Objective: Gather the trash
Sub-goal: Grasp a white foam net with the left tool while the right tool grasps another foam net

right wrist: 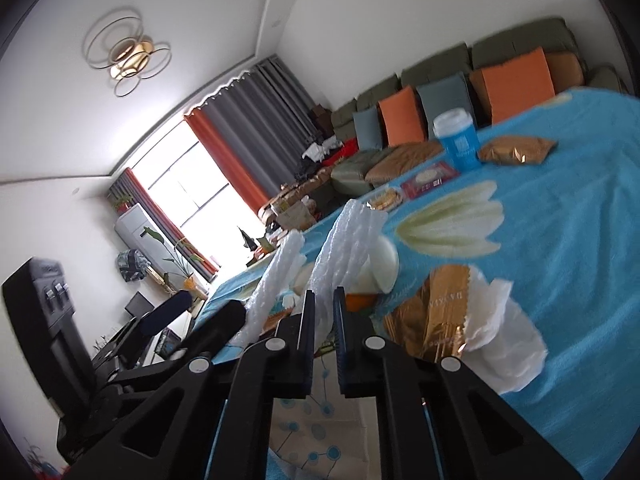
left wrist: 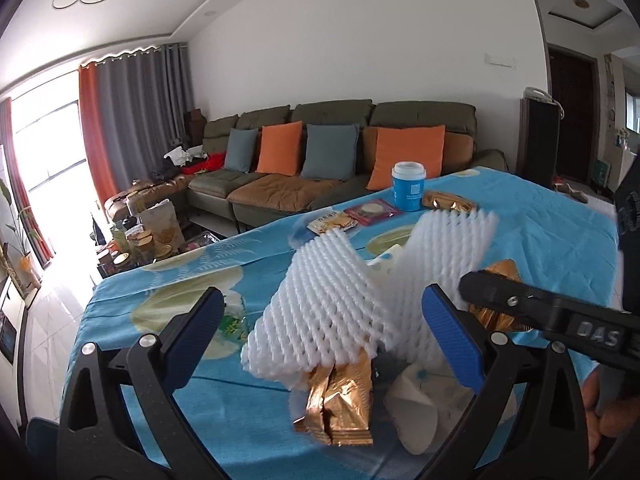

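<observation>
The left claw [left wrist: 324,336] stands released around a white foam-mesh fruit sleeve [left wrist: 320,308] on the blue-clothed bench [left wrist: 560,232]. Just right of that sleeve, the right claw [right wrist: 324,300] is clenched on a second white foam sleeve [right wrist: 352,236].

The left gripper [left wrist: 320,344] filled the lower part of its own view, its two blue-padded fingers [left wrist: 452,336] spread wide apart. The right gripper [right wrist: 324,320] rose from the bottom centre of its view, tilted, its jaws drawn nearly together with only a narrow slit between them. A hand [left wrist: 608,416] showed at the lower right edge of the left view.
</observation>
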Motion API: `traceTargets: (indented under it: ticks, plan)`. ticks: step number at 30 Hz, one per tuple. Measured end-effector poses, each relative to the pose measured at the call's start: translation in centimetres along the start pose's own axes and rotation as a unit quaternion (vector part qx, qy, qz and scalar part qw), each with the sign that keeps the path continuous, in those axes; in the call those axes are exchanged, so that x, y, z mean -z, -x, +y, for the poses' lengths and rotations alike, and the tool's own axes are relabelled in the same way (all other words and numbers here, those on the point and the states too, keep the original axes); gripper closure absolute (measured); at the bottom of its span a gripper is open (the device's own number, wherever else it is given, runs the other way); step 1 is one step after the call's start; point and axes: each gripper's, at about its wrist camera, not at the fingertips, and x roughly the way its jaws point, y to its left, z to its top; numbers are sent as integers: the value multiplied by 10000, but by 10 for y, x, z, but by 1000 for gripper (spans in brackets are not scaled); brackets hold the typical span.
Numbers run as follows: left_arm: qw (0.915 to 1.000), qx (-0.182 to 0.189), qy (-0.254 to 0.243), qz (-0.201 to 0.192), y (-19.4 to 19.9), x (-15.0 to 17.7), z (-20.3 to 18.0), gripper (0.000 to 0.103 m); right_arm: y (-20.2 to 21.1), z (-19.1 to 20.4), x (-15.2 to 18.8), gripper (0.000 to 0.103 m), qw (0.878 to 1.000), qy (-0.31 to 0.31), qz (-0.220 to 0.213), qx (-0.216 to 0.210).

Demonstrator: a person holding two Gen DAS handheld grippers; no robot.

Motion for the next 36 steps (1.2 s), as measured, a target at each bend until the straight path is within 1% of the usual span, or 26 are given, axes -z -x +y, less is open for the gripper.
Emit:
traceTargets:
  ticks: [2,6,8,10,12,15,16,17,19,20,22,23,24,27,29,30,31,33,35,36]
  plan:
    - [10000,13,-40,80,-8,0,-2,7,5,0,-1,96,9999,72,-96,53]
    - [9995,6,-3,313,-23,1,-1,18,14,-3,-5,96,9994,152,-262,158]
    - [9989,22,22,464,-32,2,0,21,16,-5,-6,96,9993,165,-299,169]
    - [9983,81,-22,570,-38,3,-2,28,18,-6,-6,96,9992,170,-327,167]
    - [9977,107,-123,655,-43,4,-5,31,18,-6,-7,96,9992,181,-329,145]
    - [9965,165,-209,791,-51,7,-8,46,19,-7,-8,96,9992,181,-330,117]
    - [9962,188,-203,821,-53,8,-8,52,19,-7,-8,96,9992,189,-337,118]
    - [9959,199,-183,859,-55,9,-7,55,19,-8,-8,96,9992,193,-335,117]
    - [9957,218,-134,893,-57,10,-6,67,20,-9,-7,96,9992,188,-325,112]
    - [9957,218,-106,892,-56,11,-5,69,21,-8,-7,96,9992,189,-327,113]
    - [9960,259,-9,855,-52,9,-3,70,22,-7,-7,96,9992,204,-320,98]
    - [9964,333,64,781,-48,8,-1,69,21,-6,-6,96,9993,220,-285,82]
    - [9965,373,113,742,-46,7,2,63,21,-5,-6,96,9993,224,-279,79]
    - [9967,435,245,648,-38,5,8,62,19,-2,-4,96,9993,262,-256,58]
    - [9965,495,242,630,-36,5,9,70,20,0,-4,96,9993,283,-257,47]
    - [9963,517,208,656,-36,6,9,77,21,1,-3,96,9992,298,-262,46]
    - [9962,518,201,672,-36,7,9,80,21,2,-3,96,9992,304,-263,47]
    - [9963,540,244,616,-31,7,9,82,21,4,-3,96,9991,329,-261,44]
    - [9969,513,274,530,-26,6,11,83,22,5,-2,96,9991,345,-251,51]
    - [9967,557,340,485,-22,5,13,83,22,5,-2,96,9991,354,-245,49]
